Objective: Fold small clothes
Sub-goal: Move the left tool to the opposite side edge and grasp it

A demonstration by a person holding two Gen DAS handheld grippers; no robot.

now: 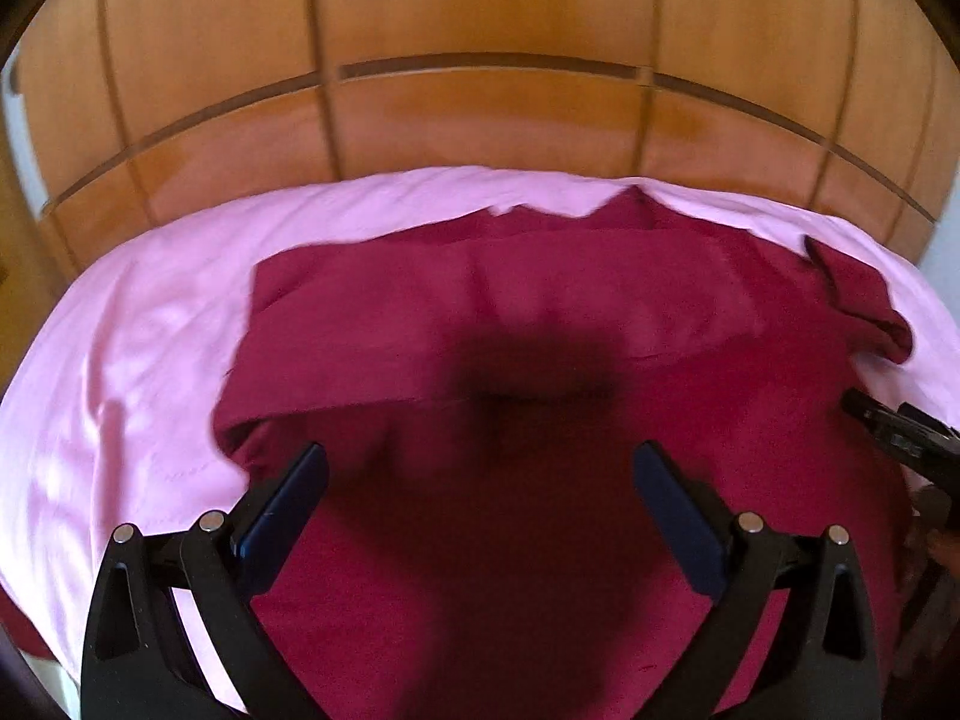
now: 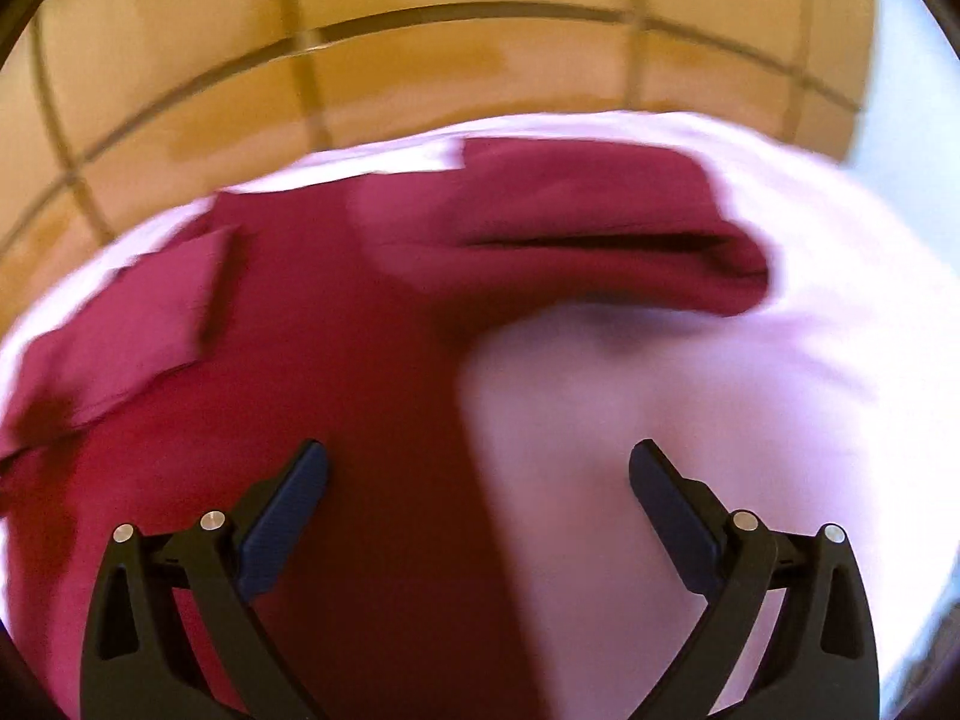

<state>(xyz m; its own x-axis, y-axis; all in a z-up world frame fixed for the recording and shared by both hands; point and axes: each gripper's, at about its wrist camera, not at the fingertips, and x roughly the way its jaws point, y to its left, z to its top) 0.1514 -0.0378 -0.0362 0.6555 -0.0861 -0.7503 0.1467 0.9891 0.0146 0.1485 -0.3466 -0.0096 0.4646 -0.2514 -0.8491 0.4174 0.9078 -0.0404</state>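
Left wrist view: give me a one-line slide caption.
Open left claw above a maroon garment spread on a pink sheet, wooden wardrobe behind.

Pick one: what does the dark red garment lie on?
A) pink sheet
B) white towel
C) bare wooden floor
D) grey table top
A: the dark red garment is spread on a pink sheet that shows all round its edges, with wooden panelling behind; both grippers hang open above it, holding nothing.
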